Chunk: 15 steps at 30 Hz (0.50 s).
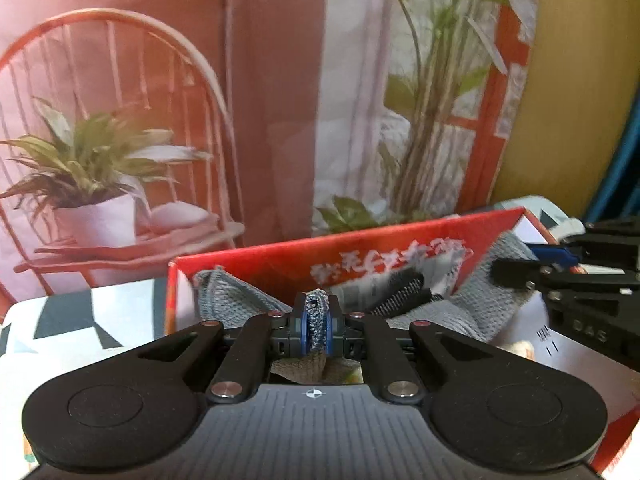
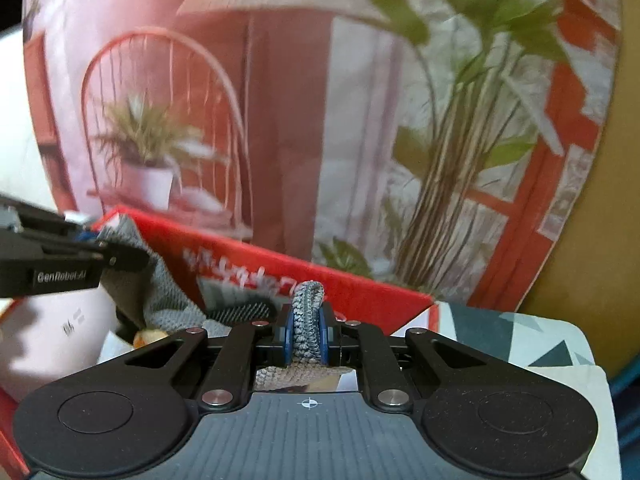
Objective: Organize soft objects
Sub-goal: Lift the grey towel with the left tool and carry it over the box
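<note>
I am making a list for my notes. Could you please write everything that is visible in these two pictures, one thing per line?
knitted cloth: one, grey, hanging over the open box, pinched by both tongs
box: one, red with white writing, on the table
table cover: one, white with dark triangles, under the box
backdrop: one, pink and red, printed with a chair and plants, behind the box
left tongs: one, black with blue pads, shut on the cloth
right tongs: one, black with blue pads, shut on the cloth
</note>
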{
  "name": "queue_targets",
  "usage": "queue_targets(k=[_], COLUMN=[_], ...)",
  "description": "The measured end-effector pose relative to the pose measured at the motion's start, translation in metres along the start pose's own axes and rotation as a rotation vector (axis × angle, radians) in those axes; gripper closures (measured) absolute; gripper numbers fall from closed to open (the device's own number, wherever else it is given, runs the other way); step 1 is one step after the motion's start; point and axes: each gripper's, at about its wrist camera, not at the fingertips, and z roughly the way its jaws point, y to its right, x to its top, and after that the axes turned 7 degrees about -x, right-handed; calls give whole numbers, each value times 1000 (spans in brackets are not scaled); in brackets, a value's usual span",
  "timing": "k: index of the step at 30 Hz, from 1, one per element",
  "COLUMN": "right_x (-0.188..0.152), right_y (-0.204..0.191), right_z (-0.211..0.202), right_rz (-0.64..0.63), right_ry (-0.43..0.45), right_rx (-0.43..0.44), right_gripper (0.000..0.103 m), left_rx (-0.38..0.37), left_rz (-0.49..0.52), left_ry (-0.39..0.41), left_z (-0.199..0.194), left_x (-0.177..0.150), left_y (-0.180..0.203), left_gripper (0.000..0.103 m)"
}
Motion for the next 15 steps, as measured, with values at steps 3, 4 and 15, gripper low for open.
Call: queue_targets(k=[3,4,15], right_x=[-1,-1,-3], right_y=[-3,-3,9], right_z=[6,7,19], right_rz=[-7,-7,43], right_ry=[-22,-31,-77], right_rx=[0,-1,3], right_gripper=[91,91,82], left_rx=[-14,-19,2], left_rz=[19,17,-33], left_ry=[-31,-40,-45], left_z=[5,7,8], left_x=[-1,-1,2], left_y=[2,2,-5], left_gripper=[94,94,70])
